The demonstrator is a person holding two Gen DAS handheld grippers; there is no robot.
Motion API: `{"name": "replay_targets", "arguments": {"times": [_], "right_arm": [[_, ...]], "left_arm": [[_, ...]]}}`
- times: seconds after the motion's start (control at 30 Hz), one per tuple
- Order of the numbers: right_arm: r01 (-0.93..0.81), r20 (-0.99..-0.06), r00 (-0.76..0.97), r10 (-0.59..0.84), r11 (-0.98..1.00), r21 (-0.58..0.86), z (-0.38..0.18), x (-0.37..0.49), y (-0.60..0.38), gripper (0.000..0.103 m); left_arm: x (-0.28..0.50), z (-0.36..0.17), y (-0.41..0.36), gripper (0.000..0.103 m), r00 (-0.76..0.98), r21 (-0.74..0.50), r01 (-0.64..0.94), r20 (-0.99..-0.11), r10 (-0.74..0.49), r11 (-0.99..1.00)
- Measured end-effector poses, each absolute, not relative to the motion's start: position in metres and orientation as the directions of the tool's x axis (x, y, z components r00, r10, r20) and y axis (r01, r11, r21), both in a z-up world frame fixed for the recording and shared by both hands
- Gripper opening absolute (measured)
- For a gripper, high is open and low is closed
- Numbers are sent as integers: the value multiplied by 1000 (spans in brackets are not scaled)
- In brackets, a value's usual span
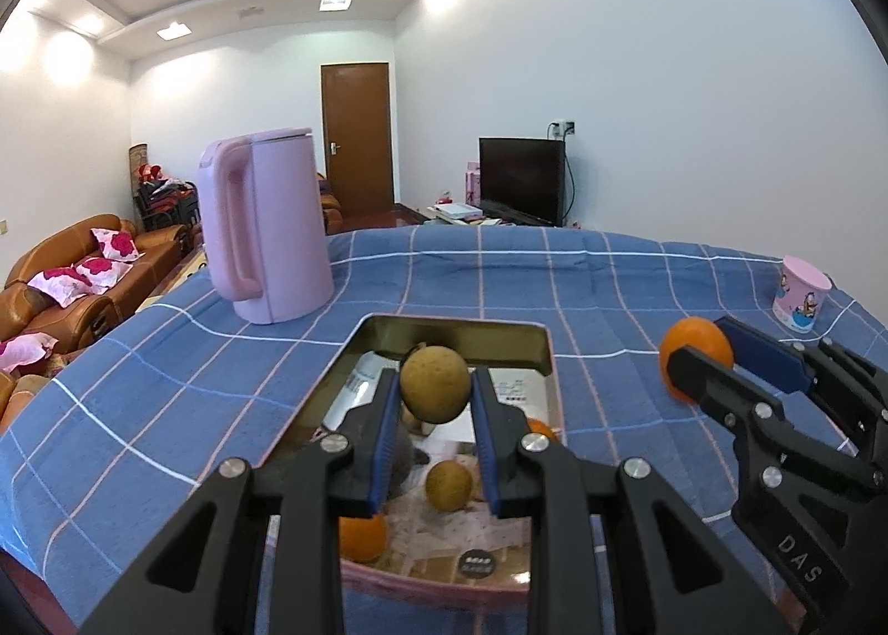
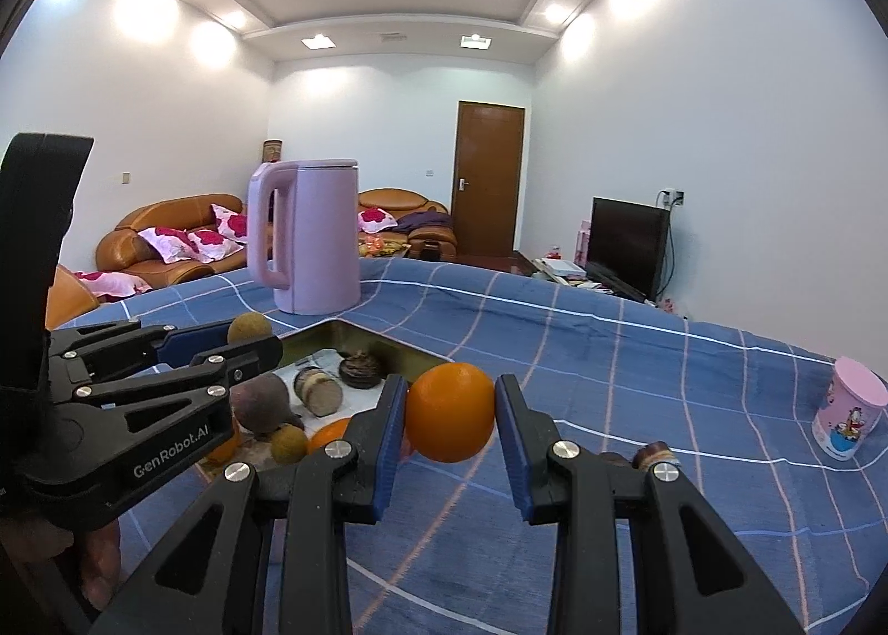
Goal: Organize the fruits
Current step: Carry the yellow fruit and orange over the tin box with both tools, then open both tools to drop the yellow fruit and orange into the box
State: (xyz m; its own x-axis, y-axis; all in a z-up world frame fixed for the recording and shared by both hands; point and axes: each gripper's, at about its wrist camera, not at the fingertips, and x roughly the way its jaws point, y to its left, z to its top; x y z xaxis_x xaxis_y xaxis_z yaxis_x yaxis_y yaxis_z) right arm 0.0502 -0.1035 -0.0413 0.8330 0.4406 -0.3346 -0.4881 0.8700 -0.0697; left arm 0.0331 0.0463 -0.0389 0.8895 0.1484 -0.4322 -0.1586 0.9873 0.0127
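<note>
Left wrist view shows the left gripper (image 1: 435, 393) clamping a brown round fruit (image 1: 435, 385) above the tray (image 1: 533, 343). The right gripper (image 2: 450, 413) grips an orange (image 2: 450, 412) just beside the tray. I judge both are mid-delivery; next, lower and release.

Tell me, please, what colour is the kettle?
Pale lilac-pink kettle; clearest in the left wrist view.
</note>
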Motion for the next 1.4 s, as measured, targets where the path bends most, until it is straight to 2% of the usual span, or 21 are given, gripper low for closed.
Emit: {"name": "replay_targets", "arguments": {"times": [0.9,1.4], "right_arm": [[-580,-363,773,521,811,-72,-43,44,-57,35],[-656,-487,674,555,753,-50,-54,56,-37,35]], "left_arm": [[22,-55,83,27,848,12,-219,-493,196,976],[30,-72,85,27,793,34,-188,-585,172,982]]}}
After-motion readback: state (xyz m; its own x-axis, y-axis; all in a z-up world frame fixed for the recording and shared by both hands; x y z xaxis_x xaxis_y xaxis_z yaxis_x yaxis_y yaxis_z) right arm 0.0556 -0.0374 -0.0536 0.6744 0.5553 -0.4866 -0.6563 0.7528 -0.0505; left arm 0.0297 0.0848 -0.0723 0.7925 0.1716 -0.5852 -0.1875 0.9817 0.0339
